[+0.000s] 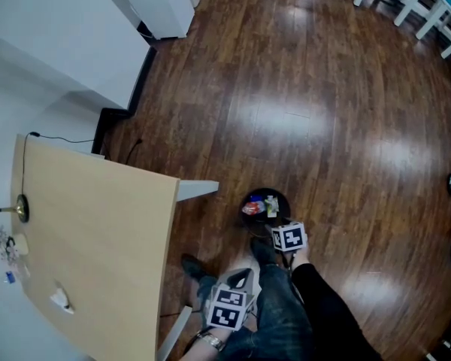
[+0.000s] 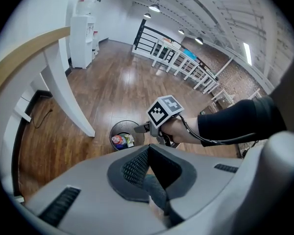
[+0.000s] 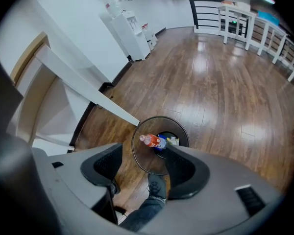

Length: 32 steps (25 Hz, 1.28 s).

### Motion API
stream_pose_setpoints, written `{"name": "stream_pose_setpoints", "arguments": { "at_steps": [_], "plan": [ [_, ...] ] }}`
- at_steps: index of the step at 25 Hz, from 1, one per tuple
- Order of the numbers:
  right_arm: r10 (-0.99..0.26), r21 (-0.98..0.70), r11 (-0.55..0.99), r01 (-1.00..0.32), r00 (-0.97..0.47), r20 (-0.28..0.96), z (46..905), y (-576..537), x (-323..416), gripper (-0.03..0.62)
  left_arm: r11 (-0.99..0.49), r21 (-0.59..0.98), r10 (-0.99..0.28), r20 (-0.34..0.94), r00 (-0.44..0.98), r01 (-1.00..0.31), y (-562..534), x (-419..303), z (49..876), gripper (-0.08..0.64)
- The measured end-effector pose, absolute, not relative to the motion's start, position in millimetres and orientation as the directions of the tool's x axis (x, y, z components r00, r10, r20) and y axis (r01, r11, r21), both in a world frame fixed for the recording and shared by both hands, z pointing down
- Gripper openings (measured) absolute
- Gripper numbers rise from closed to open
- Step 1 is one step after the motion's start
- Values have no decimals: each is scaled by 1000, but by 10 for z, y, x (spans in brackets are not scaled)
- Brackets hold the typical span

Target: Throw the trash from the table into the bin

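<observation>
Inspection at the bin. The right gripper [image 3: 145,153] points steeply down directly above the bin [image 3: 143,161]. Its jaws stand wide apart with nothing between the pads, and the bin's mouth shows through the gap in the right gripper view. The right hand [image 2: 179,131] grips its handle, with a dark sleeve behind it.

The bin is round, dark and mesh-walled. It stands on the wooden floor [image 1: 316,111] just off the near right corner of the table [image 1: 113,232], beside a white table leg [image 1: 197,190].

Inside the bin, a plastic bottle [image 3: 151,141] with a red label lies on its side, its cap end toward the table side. A pale green-and-white scrap [image 3: 174,141] lies next to it on the bottom.

The left gripper [image 2: 148,149] has its jaws closed tip to tip and holds nothing (only blue cloth shows behind the pads). In the head view it sits nearer the person's body, over the jeans [image 1: 282,318] and apart from the bin.

The table has a light wood top. Three items lie along its left edge as the head view shows it:
- a small round brass-coloured object [image 1: 19,207]
- a cluster of tiny items [image 1: 6,247]
- a white crumpled piece [image 1: 60,300], closest to the near corner

All three are too small to identify. A black cable [image 1: 56,138] crosses the far left corner.
</observation>
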State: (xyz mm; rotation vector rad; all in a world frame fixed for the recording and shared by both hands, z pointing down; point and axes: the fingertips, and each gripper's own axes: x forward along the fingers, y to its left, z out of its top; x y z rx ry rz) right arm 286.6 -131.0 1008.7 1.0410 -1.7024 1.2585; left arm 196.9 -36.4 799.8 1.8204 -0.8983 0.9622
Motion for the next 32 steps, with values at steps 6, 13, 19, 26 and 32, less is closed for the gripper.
{"name": "stream_pose_setpoints", "arguments": {
  "at_steps": [6, 13, 19, 26, 32],
  "plan": [
    [-177, -377, 203, -904, -413, 894, 9692, -1182, 2824, 287, -372, 341, -217, 872, 438, -863, -466, 1955, 7848, 6],
    [-197, -442, 277, -853, -501, 843, 8680, -1058, 2777, 286, -439, 323, -267, 844, 465, -838, -635, 2011, 7397, 6],
    [-215, -477, 325, -817, -555, 804, 7629, -923, 2806, 285, -513, 310, -296, 811, 504, -800, -628, 2031, 6843, 6],
    [-266, -449, 413, -793, -576, 773, 6769, -826, 2906, 285, -568, 319, -330, 755, 566, -758, -537, 2024, 6247, 2],
    [-259, -452, 453, -768, -599, 758, 6567, -701, 2863, 285, -486, 315, -375, 767, 520, -815, -386, 1782, 6088, 5]
  ]
}}
